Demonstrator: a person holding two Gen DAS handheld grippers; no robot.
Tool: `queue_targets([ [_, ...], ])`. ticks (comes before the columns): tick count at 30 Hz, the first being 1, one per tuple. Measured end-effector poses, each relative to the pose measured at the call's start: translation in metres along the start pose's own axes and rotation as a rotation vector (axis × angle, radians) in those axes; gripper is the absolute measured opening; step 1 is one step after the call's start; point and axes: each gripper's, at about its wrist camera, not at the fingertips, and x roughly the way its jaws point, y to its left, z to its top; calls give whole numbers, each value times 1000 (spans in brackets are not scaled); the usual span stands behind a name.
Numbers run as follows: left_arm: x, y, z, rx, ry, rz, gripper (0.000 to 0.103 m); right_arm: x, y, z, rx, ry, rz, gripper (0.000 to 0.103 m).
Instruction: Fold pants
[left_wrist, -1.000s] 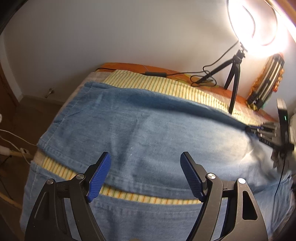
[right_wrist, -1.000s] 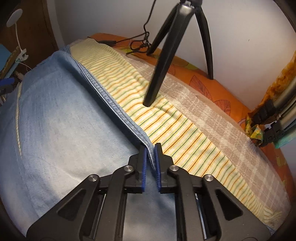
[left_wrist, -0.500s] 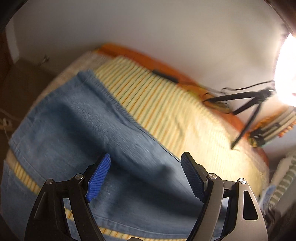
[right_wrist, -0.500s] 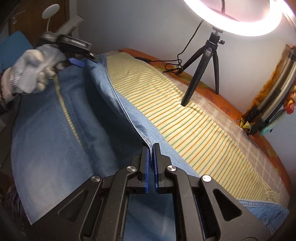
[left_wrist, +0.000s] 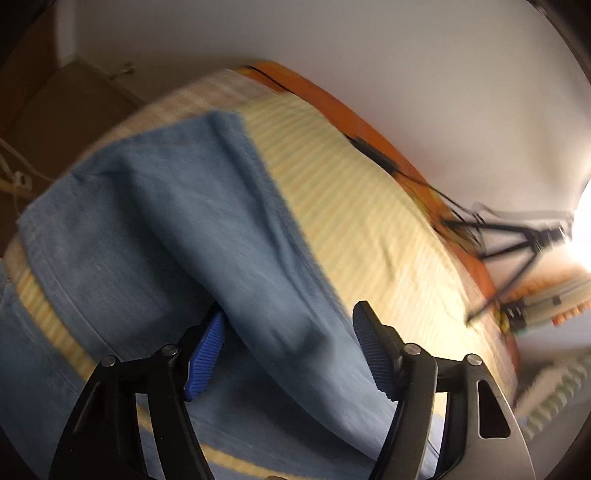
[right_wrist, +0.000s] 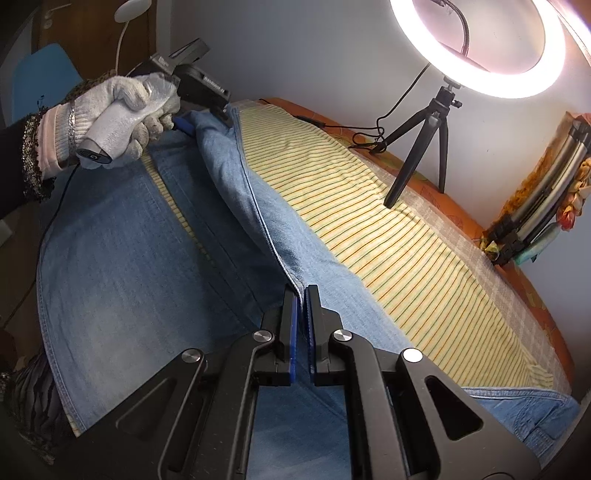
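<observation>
Blue denim pants (right_wrist: 122, 266) lie spread on a yellow striped cloth (right_wrist: 369, 221) over a bed. My right gripper (right_wrist: 301, 314) is shut on the outer seam edge of the far pant leg (right_wrist: 258, 206) and holds it lifted as a ridge. My left gripper (left_wrist: 288, 354) is open, its blue pads either side of the raised denim fold (left_wrist: 258, 266) near the leg's hem end. In the right wrist view the left gripper (right_wrist: 192, 122) is at the far end of that leg, held by a white-gloved hand (right_wrist: 122, 107).
A ring light (right_wrist: 476, 40) on a small black tripod (right_wrist: 421, 147) stands on the bed's far side, with a cable (right_wrist: 347, 129) along the orange edge. Folded metal stands (right_wrist: 535, 206) lean at the right. White wall behind.
My right gripper has raised the seam edge higher and pulled back. My left gripper has swung to the hem end, and the lifted fold now sits between its open pads.
</observation>
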Motion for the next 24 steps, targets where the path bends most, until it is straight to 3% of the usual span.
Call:
queue_targets([
  [4, -2, -27, -21, 91, 42, 5, 71, -1, 12, -12, -23, 11, 21, 5],
  [8, 20, -39, -41, 148, 114, 67, 73, 1, 30, -22, -65, 32, 19, 5],
  [12, 22, -39, -48, 162, 65, 76, 70, 1, 31, -25, -62, 31, 13, 5],
  [13, 20, -38, -48, 159, 53, 77, 59, 0, 30, -24, -58, 28, 11, 5],
  [14, 18, -35, -47, 159, 36, 82, 31, -1, 28, -23, -56, 23, 8, 5],
  [16, 13, -28, -43, 136, 10, 74, 10, -4, 28, -20, -60, 13, -11, 5],
  [19, 1, -16, -44, 79, -10, -6, 8, -12, 26, -13, -46, -8, -22, 5],
  [24, -40, -10, -63, 139, -84, -61, 8, -31, 34, -13, -64, -10, -7, 5],
])
